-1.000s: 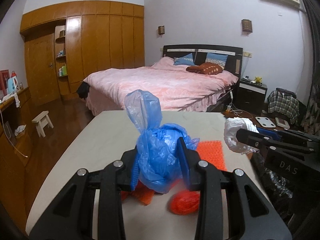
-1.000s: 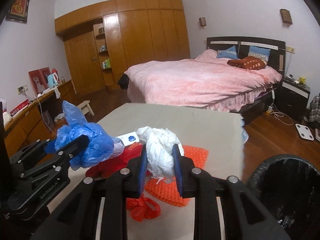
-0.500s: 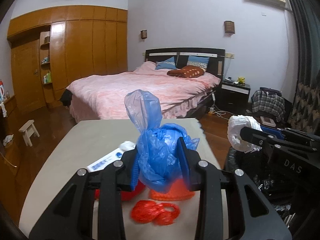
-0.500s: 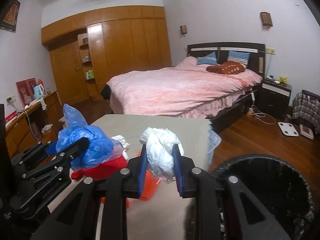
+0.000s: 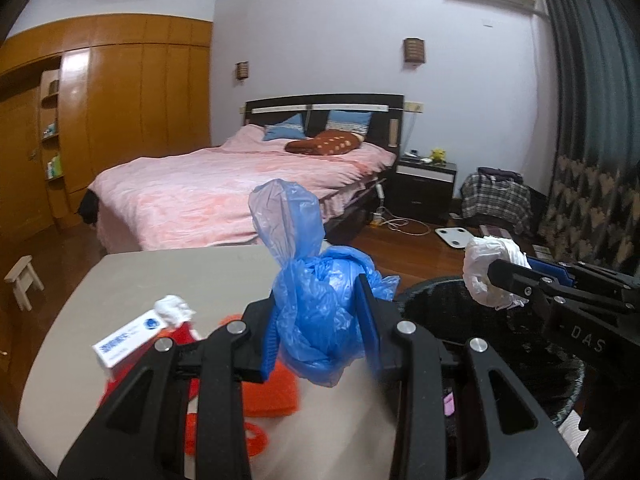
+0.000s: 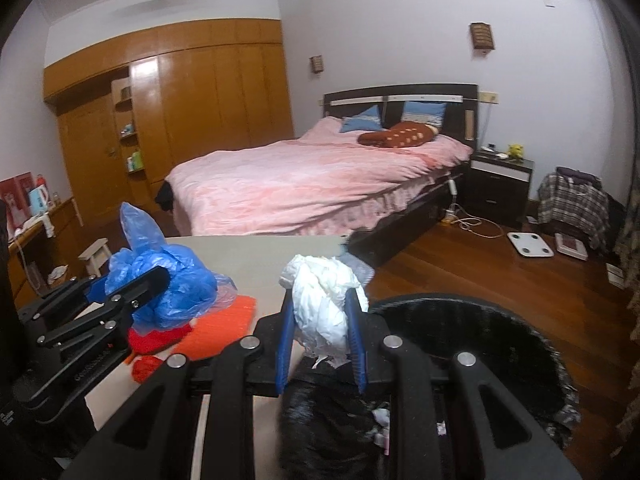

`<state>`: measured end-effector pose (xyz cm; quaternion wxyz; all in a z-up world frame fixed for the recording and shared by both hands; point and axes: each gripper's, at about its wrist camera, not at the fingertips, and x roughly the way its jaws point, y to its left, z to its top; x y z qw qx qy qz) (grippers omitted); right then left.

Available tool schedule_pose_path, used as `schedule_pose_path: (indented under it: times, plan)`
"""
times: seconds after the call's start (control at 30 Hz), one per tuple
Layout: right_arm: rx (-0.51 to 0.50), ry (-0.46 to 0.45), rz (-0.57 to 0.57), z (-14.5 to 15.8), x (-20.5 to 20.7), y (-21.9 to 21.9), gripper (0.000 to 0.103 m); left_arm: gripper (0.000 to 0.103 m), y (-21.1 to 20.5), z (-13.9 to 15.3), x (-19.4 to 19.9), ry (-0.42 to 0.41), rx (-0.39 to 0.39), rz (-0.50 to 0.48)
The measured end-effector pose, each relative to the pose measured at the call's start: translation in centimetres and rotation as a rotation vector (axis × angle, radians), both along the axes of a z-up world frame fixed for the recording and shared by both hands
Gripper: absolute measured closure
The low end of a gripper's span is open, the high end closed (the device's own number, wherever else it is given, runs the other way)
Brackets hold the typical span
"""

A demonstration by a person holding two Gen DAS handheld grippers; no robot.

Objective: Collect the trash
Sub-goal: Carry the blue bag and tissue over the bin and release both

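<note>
My left gripper (image 5: 320, 320) is shut on a crumpled blue plastic bag (image 5: 320, 312), held over the table's right edge; it also shows in the right wrist view (image 6: 168, 292). My right gripper (image 6: 322, 328) is shut on a white crumpled paper wad (image 6: 320, 300), held above the near rim of the black trash bin (image 6: 500, 344). The wad (image 5: 492, 276) and the bin (image 5: 520, 360) also show at the right of the left wrist view. Some scraps lie inside the bin.
On the grey table (image 5: 160, 280) lie an orange mesh sheet (image 5: 272, 392), red trash (image 6: 160, 336), a white and blue box (image 5: 128, 340) and a small white wad (image 5: 172, 308). A pink bed (image 6: 312, 184), nightstand (image 6: 500, 184) and wooden floor lie beyond.
Both grippers have swung right with their loads. The bin has come into view under and beside the right gripper, and the table trash has slid left in both views.
</note>
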<state>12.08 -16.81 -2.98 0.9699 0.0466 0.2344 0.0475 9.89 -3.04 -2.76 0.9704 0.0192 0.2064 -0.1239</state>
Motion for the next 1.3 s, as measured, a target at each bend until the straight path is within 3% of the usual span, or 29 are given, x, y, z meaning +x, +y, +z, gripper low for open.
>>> schedule_pose_path:
  times: [0.77,0.93,1.1,1.2,1.27,1.3]
  plan:
    - [-0.005,0.037,-0.246,-2.3,-2.7,-10.3,0.078,0.070,-11.7,-2.1,1.5,0.019,-0.002,-0.230]
    - [-0.003,0.057,-0.280,-3.2,-2.7,-11.9,0.073,0.061,-13.1,-3.1,2.1,0.041,-0.002,-0.274]
    - [-0.007,0.050,-0.311,-3.4,-2.7,-12.7,0.049,0.046,-13.0,-3.8,2.5,0.050,-0.004,-0.283]
    - [-0.015,0.041,-0.324,-3.2,-2.5,-12.6,0.030,0.037,-12.5,-3.9,2.5,0.046,-0.006,-0.266]
    - [-0.020,0.028,-0.335,-2.9,-2.6,-12.4,0.011,0.031,-11.7,-3.7,2.4,0.034,-0.005,-0.246]
    - [-0.021,0.022,-0.337,-2.8,-2.6,-12.2,0.009,0.026,-11.2,-3.6,2.3,0.030,-0.005,-0.232]
